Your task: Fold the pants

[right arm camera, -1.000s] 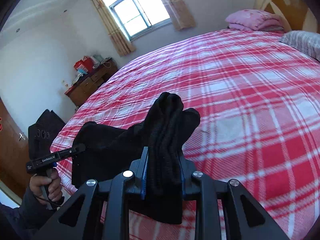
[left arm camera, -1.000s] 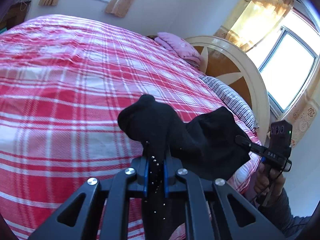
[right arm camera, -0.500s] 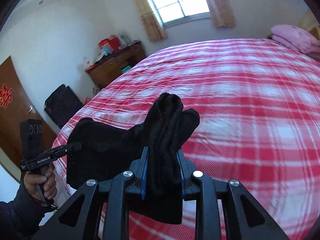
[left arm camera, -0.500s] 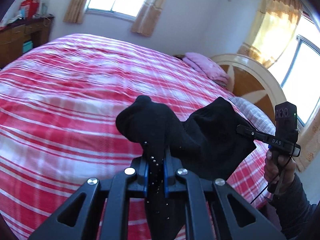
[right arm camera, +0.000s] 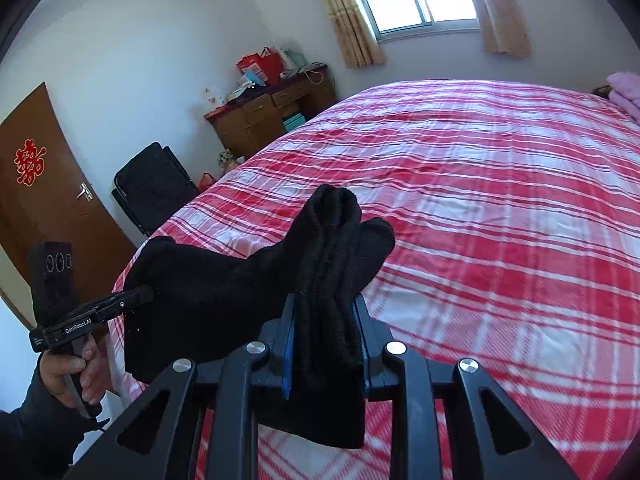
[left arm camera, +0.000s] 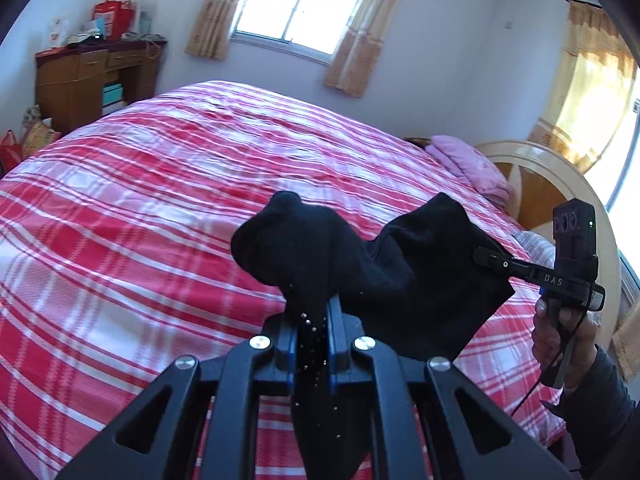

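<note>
The black pants (left arm camera: 404, 276) hang in the air above the bed (left arm camera: 132, 240), stretched between two held tools. The left gripper (left arm camera: 312, 320) is clamped on a thin bunch of the cloth, its jaws nearly together. The right gripper (right arm camera: 324, 332) is clamped on a thicker wad of several layers, so its jaws stand a little further apart.

The likely trouble is a slip. The left bite is narrow, and a sharp pull between the two hands could drag the fabric out. The bunched cloth could also land twisted, leaving the legs crossed instead of flat. Most of the garment hangs below both views, so how it drapes cannot be told.

The bed has a red and white plaid cover, lightly rippled, with nothing else on its middle. In the left wrist view a pink pillow (left arm camera: 472, 164) lies at two o'clock beside a rounded headboard (left arm camera: 560, 184). A curtained window (left arm camera: 300, 4) sits at twelve o'clock, and a wooden desk (left arm camera: 84, 80) at ten o'clock.
</note>
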Tool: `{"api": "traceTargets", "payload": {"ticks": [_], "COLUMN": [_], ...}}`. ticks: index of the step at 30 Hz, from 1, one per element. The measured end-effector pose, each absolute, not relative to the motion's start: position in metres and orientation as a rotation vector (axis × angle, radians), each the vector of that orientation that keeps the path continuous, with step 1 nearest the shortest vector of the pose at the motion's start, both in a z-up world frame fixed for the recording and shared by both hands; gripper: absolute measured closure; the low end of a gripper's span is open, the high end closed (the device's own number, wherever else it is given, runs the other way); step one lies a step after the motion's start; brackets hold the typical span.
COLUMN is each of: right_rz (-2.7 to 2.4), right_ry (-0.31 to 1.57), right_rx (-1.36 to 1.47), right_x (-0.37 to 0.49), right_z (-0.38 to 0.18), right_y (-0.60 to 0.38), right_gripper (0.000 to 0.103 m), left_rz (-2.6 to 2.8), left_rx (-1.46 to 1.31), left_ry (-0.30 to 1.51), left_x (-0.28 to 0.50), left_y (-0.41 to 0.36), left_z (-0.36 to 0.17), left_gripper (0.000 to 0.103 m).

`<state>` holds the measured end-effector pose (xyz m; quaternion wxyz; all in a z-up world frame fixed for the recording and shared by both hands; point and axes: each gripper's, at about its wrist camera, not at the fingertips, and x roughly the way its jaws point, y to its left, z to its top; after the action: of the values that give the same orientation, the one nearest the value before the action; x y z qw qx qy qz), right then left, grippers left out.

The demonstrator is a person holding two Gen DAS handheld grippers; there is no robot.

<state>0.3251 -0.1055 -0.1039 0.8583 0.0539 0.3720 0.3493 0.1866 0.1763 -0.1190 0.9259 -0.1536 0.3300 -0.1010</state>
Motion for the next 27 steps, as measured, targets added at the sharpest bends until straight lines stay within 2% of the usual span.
{"api": "traceTargets", "payload": {"ticks": [18,20,22,23,25,27], "right_rz": [0.681,0.660,0.647,0.637,0.636,0.620], "right_ry": [0.912,0.940,0.974,0.985,0.986,0.985], "right_rx": [0.135,0.155,0.179,0.188,0.196,0.183], "right_x": [0.367,0.373,0.377,0.378,0.378,0.377], "right_z": [-0.167,-0.175,-0.185,-0.188,-0.190,-0.190], "right_y": [-0.076,-0.079,-0.082,-0.085,-0.089,-0.092], "right_gripper": [0.077,0.075,0.068,0.062,0.059,0.052], "left_rz": [-0.106,-0.093,-0.067,-0.060,-0.057,-0.038], "left_rx": [-0.241,-0.224,-0.219,-0.221,-0.210,-0.183], "left_ry": [0.755,0.778,0.798,0.792,0.790,0.786], "left_x": [0.201,0.205,0.206,0.205,0.203,0.201], "left_y": [0.198,0.198,0.199,0.200,0.200,0.197], "left_z": [-0.167,-0.176,-0.184,-0.185,-0.187,-0.186], "left_gripper": [0.089,0.078,0.067,0.063,0.059,0.052]}}
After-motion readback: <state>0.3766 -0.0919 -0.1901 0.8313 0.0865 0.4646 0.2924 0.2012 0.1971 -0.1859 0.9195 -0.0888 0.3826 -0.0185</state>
